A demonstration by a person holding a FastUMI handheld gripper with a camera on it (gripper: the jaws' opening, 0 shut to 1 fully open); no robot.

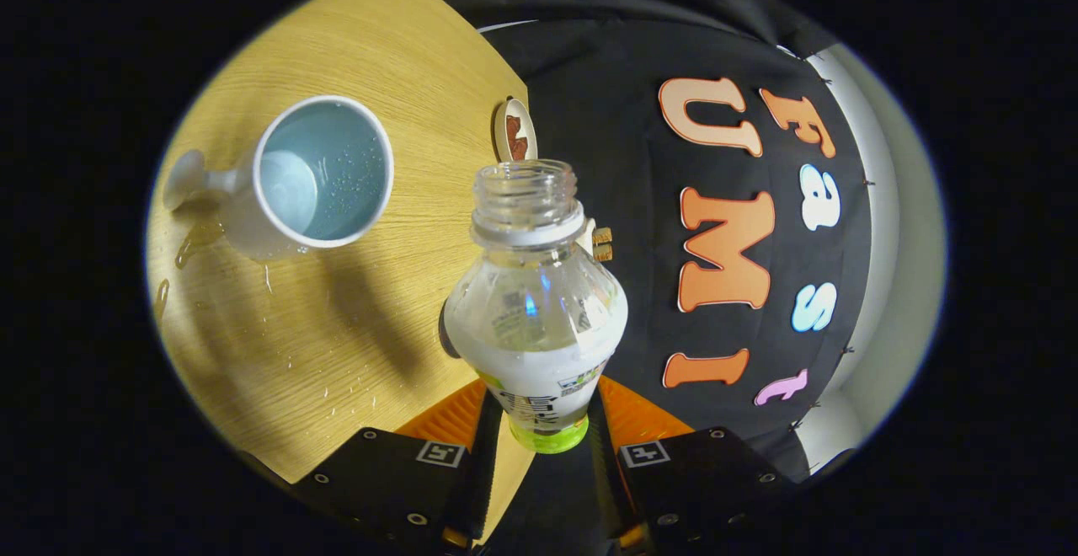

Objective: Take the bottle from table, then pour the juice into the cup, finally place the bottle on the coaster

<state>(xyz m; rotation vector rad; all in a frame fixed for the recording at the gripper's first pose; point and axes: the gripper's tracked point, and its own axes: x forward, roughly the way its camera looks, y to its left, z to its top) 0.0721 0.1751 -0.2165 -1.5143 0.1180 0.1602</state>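
**Open bottle, held low in the tool**

Item: clear plastic bottle, uncapped, part-filled. Tool clamped on its lower body, both fingers pressing. Light, thin-walled, likely squeezable, slick if wet. Cup at ten o'clock on the tabletop; coaster beyond the neck, twelve o'clock.

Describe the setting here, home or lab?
Likely a staged recording booth: wooden table backed by a black cloth wall, with the claw shut on an uncapped bottle near a cup.
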